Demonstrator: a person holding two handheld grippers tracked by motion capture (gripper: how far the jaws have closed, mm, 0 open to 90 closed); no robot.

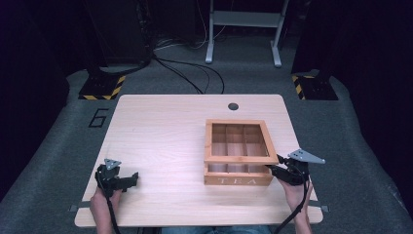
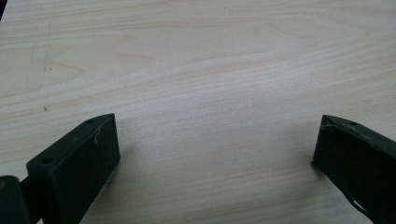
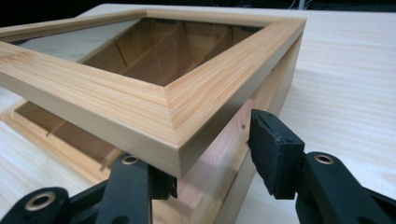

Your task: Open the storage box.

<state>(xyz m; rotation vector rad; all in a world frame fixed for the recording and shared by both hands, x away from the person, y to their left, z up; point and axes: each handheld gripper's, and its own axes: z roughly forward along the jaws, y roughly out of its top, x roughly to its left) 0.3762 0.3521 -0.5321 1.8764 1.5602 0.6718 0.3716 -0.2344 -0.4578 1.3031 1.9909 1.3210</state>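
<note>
sitting toward the right half of the table (image 1: 160,126), nearer the person than the small dark hole (image 1: 233,106) in the tabletop, is a wooden tea box (image 1: 238,179) with "tea" lettered on its front wall. its window-framed lid (image 1: 240,160) is raised at the front edge, tilted up over the box so a gap shows between lid and box, with the dividers visible through the pane.

at the front right corner of the tea box is the right gripper (image 1: 274,168). in the right gripper view its jaws straddle the lid's corner (image 3: 177,116): one jaw tucks under the lid's front edge, the other stands just off the side wall with a visible gap, so the jaws are loose around the corner rather than pinching it.

well to the left of the tea box, near the table's front edge, the left gripper (image 1: 127,179) rests low over bare wood, its jaws spread wide with nothing between them.
</note>
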